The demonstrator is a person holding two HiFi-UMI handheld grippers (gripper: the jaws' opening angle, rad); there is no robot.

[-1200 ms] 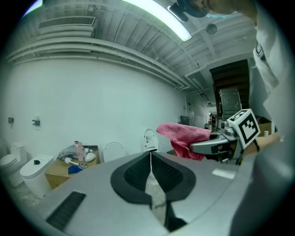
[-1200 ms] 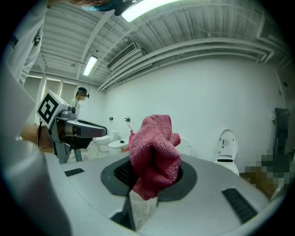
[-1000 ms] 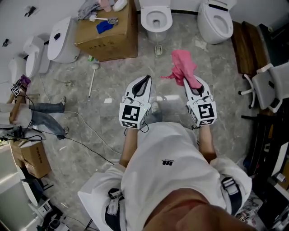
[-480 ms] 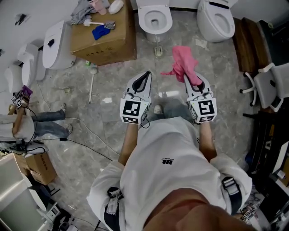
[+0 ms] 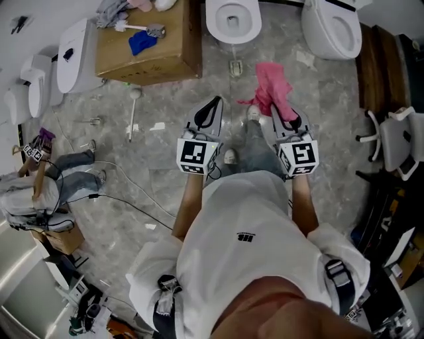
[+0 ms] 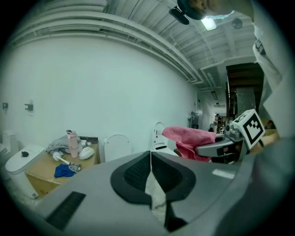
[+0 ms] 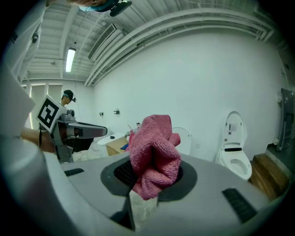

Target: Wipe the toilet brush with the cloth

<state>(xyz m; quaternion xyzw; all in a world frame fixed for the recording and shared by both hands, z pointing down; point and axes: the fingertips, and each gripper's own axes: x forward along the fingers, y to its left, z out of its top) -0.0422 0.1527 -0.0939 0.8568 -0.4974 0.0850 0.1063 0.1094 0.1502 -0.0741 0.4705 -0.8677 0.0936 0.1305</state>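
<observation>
In the head view a white long-handled toilet brush [image 5: 132,114] lies on the marble floor, left of and beyond both grippers. My right gripper [image 5: 285,118] is shut on a crumpled pink cloth [image 5: 271,89], which bulges up out of its jaws. The right gripper view shows the cloth [image 7: 154,154] filling the shut right gripper [image 7: 150,182]. My left gripper [image 5: 212,106] is shut and holds nothing; in its own view the left gripper [image 6: 150,156] has its jaws meeting at the tip. Both are held side by side at waist height, well clear of the brush.
A cardboard box [image 5: 149,56] at the back left carries a blue rag [image 5: 141,41], a second white brush [image 5: 127,26] and clutter. Two toilets [image 5: 232,20] [image 5: 331,30] stand ahead. A person [image 5: 36,192] sits at the left beside cables [image 5: 126,202]. A chair [image 5: 397,139] stands at the right.
The view has shifted over the floor as I step, with a shoe now showing between the grippers. Both grippers keep their pose and the pink cloth stays held.
</observation>
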